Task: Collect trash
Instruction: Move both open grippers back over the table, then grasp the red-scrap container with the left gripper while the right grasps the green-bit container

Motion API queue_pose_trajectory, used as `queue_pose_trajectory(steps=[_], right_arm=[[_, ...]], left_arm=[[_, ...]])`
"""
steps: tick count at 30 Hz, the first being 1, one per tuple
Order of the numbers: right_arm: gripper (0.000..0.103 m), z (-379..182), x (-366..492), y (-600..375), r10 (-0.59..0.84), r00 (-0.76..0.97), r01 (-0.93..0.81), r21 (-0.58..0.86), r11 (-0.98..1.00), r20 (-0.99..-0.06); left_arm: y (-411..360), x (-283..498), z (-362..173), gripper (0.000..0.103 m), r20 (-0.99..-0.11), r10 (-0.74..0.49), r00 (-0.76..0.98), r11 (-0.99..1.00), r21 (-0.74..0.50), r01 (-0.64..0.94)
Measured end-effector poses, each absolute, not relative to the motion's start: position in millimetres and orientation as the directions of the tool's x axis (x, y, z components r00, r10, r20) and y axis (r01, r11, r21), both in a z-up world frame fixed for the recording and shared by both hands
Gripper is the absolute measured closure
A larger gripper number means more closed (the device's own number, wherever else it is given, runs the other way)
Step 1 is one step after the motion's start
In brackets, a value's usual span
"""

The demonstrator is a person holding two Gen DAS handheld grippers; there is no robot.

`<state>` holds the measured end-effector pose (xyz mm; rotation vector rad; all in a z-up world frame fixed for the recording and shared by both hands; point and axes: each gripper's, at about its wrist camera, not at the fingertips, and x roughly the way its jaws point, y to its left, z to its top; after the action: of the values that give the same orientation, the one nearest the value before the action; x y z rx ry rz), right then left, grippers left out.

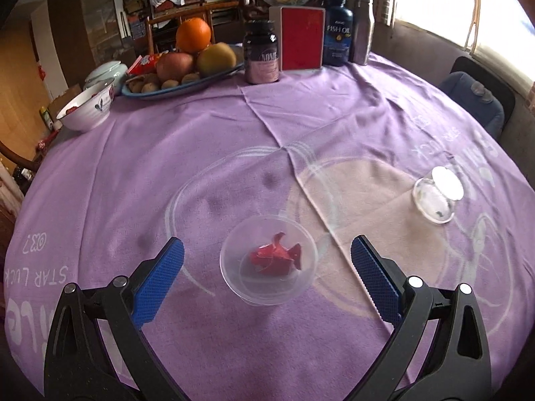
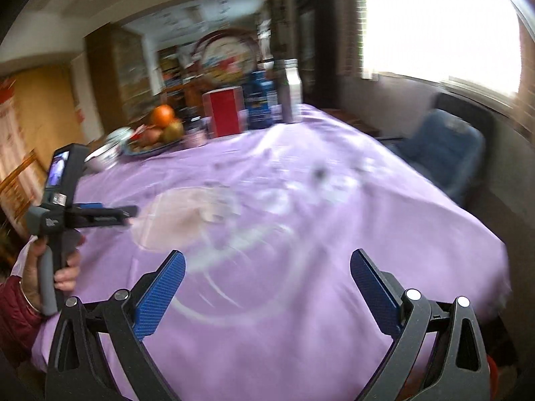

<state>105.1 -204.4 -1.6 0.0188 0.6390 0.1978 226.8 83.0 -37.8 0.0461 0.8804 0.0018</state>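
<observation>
Low in the centre of the left wrist frame, the clear cup [image 1: 268,265] holding red scraps [image 1: 276,257] sits on the tabletop [image 1: 234,133] straight ahead of the wide-open, empty left gripper [image 1: 267,250]; the right gripper [image 2: 267,260], also spread empty, faces blurred cloth.

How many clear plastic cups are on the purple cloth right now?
2. One clear cup stands upright between the open left tool fingers, holding a red scrap. The other cup lies tipped on its side, farther right. None looks hidden.
</observation>
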Motion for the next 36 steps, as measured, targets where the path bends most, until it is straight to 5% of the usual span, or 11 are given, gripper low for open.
queue_pose_trajectory(steps=[7, 23, 36], right_arm=[[0.006, -21.1, 191.3, -135.9, 0.226, 0.684, -0.296, 0.02, 0.955, -0.694], [0.004, -62.8, 279.8, -132.6, 0.358, 0.501, -0.253, 0.262, 0.931, -0.788], [0.004, -71.9, 280.7, -101.8, 0.188, 0.516, -0.304, 0.026, 0.952, -0.836]], left_arm=[[91.3, 237.7, -49.4, 0.007, -0.794, 0.08, 0.602, 0.996, 0.081, -0.025], [102.9, 245.9, -60.9, 0.005, -0.832, 0.061, 0.552, 0.998, 0.035, -0.058], [103.0, 246.0, -61.1, 0.005, -0.831, 0.06, 0.553, 0.998, 0.035, -0.056]])
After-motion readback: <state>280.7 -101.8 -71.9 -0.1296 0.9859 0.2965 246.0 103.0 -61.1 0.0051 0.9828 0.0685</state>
